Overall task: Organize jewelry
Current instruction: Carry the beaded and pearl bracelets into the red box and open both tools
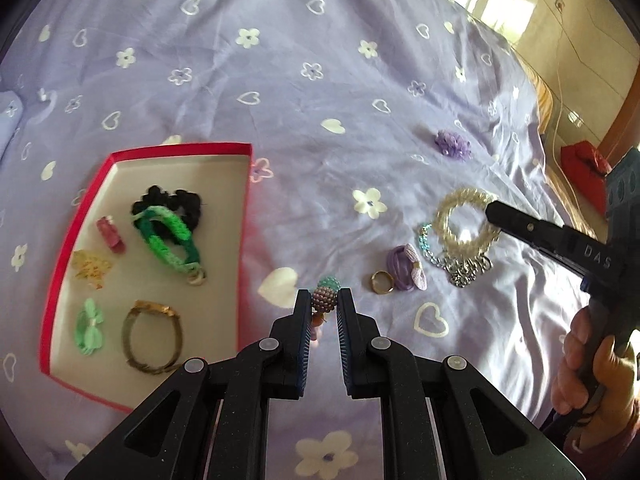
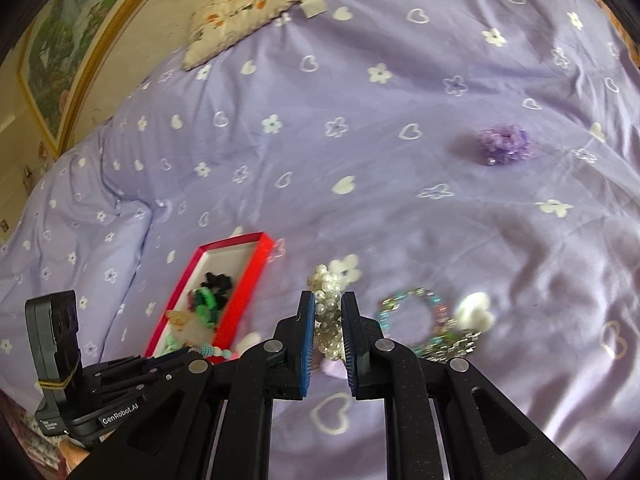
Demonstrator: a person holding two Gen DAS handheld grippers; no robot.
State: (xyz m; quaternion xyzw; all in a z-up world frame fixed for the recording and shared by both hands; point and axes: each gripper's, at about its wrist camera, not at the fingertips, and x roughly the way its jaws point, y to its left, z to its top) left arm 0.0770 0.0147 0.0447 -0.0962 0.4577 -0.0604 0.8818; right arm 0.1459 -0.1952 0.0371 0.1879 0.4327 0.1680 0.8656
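Pinched between the left gripper's ribbed pads: a knobbly beaded bauble in teal and mauve, caught at the very tips, likely so the trailing bits hang free on the way to the red-rimmed box. Clamped in the right gripper: a strand of glossy pearl beads, gripped mid-length, round and slippery, bunched above and below the pads. Both tools closed on their loads, then, above the bed near its front edge. Already lying in the box by the bed's left side: a black ruffled scrunchie, a green braided band, a mint bow, a bronze bangle; soft goods at the back, the hard hoop at the front. Waiting on the lilac quilt, right of middle: a gold ring, a purple bow tie-band, a blue bead chain tangled with a silver link chain. Farther toward the right edge, well apart: a frilly purple scrunchie. Quilt soft and wrinkled, so small pieces could sink into folds.
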